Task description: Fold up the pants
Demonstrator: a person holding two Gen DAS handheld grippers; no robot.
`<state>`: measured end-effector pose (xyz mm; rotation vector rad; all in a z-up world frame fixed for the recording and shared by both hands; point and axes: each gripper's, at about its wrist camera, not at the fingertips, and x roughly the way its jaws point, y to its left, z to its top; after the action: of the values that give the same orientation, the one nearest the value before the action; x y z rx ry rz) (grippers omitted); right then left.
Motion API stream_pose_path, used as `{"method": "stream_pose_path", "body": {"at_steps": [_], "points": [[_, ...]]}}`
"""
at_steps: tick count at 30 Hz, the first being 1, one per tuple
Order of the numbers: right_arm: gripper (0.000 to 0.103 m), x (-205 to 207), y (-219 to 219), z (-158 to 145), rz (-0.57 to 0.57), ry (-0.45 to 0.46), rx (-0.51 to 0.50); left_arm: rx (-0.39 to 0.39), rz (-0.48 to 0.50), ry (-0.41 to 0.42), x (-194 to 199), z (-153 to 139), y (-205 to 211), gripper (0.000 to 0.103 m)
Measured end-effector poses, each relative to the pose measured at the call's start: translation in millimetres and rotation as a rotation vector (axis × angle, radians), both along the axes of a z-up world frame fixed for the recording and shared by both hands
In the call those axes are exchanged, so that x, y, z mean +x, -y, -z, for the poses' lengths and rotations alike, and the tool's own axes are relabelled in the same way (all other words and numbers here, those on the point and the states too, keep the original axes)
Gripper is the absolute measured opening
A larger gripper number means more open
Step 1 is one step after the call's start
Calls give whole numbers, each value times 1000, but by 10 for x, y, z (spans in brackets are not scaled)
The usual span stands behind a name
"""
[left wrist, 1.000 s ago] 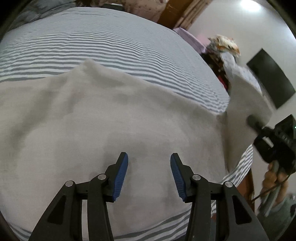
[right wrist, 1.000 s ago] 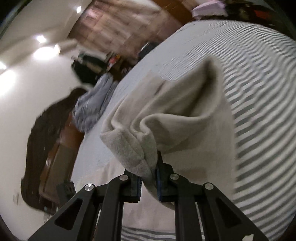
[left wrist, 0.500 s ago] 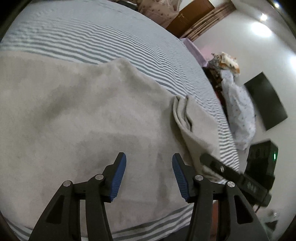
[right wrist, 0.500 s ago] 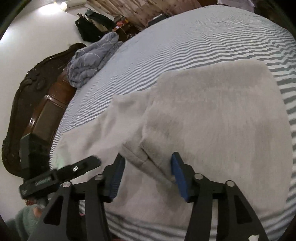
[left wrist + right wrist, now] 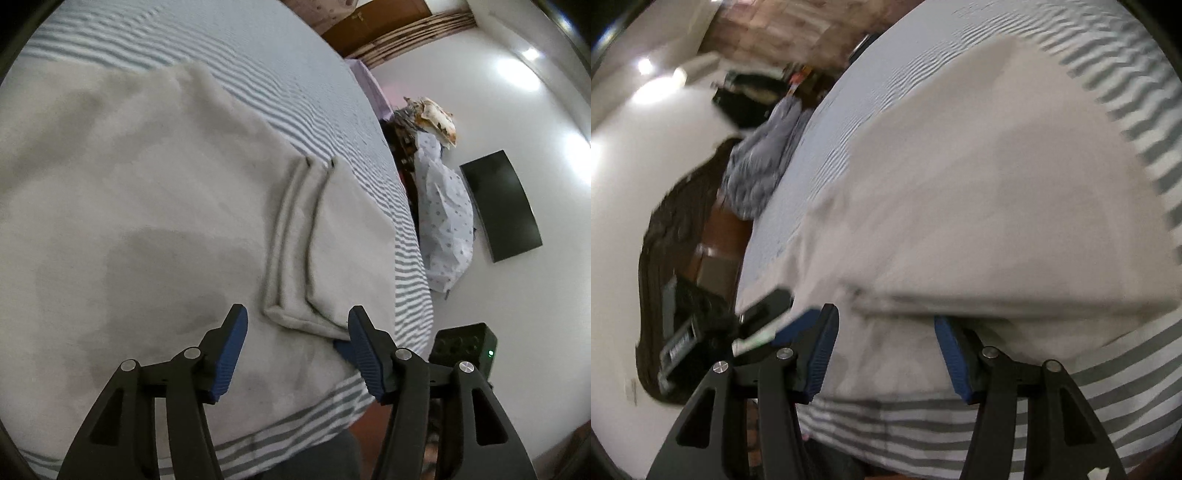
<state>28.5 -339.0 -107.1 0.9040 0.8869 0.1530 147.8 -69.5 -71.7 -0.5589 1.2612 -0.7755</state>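
Light grey fleece pants (image 5: 147,184) lie spread on the striped bed (image 5: 258,55). One end is folded back over them, its doubled cuff edge (image 5: 295,251) running toward me. My left gripper (image 5: 295,326) hangs low over the near corner of that fold. Its jaws are opening and the pads do not press the cloth. In the right wrist view the pants (image 5: 979,184) fill the frame, and my right gripper (image 5: 886,334) stands open at the folded edge, holding nothing. The left gripper's fingers (image 5: 764,310) show close beside it on the left.
The bed's near edge (image 5: 923,424) lies just below both grippers. A blue-grey blanket (image 5: 761,166) is bunched by the dark wooden headboard (image 5: 676,240). A black screen (image 5: 502,206) hangs on the wall beyond a heap of patterned cloth (image 5: 447,214).
The right gripper, shut on the lifted pants end a second ago, laid it over the pants and opened. Both grippers came down to the fold's near edge, and the left jaws stand wider.
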Motion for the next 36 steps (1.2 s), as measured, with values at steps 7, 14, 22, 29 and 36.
{"method": "stream_pose_path", "body": {"at_steps": [7, 14, 22, 29, 36], "points": [[51, -233, 569, 41, 132, 25, 72, 16, 22, -56, 118, 109, 346, 64], [47, -333, 715, 135, 166, 54, 151, 42, -7, -49, 243, 63, 560, 65], [47, -388, 759, 182, 158, 67, 166, 108, -6, 4, 328, 17, 670, 64], [46, -375, 801, 169, 166, 66, 160, 222, 32, 49, 426, 72, 970, 29], [15, -312, 846, 193, 200, -12, 150, 215, 19, 111, 335, -50, 919, 17]]}}
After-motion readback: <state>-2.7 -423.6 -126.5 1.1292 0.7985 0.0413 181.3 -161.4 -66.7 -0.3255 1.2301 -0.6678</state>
